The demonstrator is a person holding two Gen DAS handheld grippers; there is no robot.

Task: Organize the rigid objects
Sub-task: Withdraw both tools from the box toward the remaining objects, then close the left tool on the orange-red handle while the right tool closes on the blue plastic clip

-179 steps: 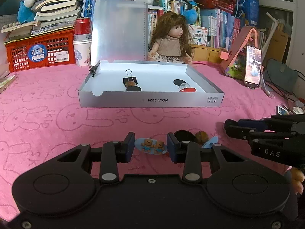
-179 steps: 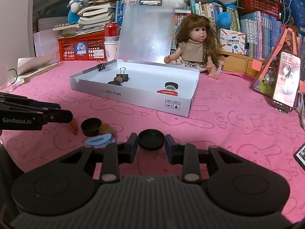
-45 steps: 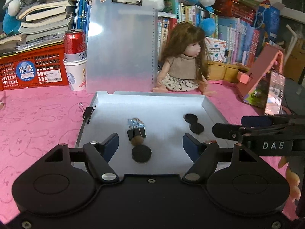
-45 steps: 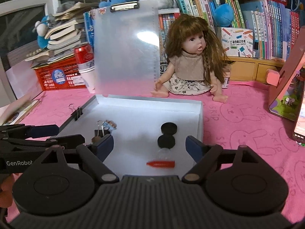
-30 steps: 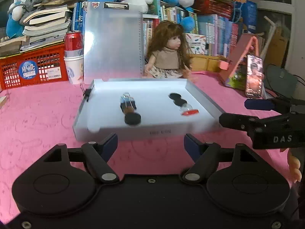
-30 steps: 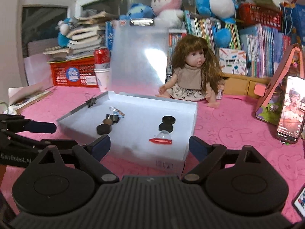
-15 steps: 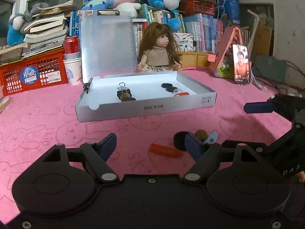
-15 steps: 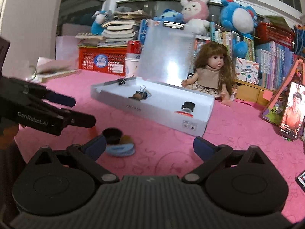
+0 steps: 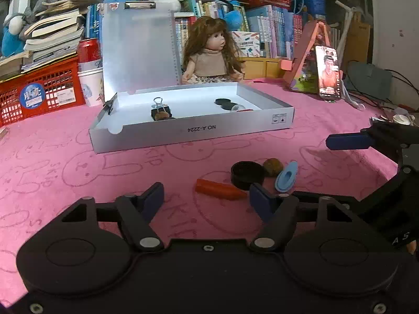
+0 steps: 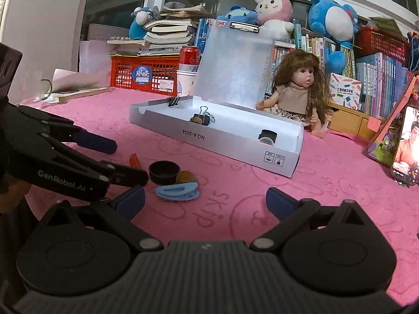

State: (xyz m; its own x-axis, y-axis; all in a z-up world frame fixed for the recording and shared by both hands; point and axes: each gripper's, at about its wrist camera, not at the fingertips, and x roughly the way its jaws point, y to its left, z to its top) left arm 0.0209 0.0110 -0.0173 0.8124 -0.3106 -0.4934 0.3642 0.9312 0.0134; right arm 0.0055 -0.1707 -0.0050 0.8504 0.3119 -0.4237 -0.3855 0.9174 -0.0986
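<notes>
both grippers, left gripper (image 9: 205, 200) and right gripper (image 10: 205, 202), are spread wide, holding nothing; the orange stick (image 9: 220, 189) lies just ahead of the left one.

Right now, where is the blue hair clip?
The blue hair clip lies on the pink cloth in front of the grey box, right of the brown nut and black cap in the left wrist view.
</notes>
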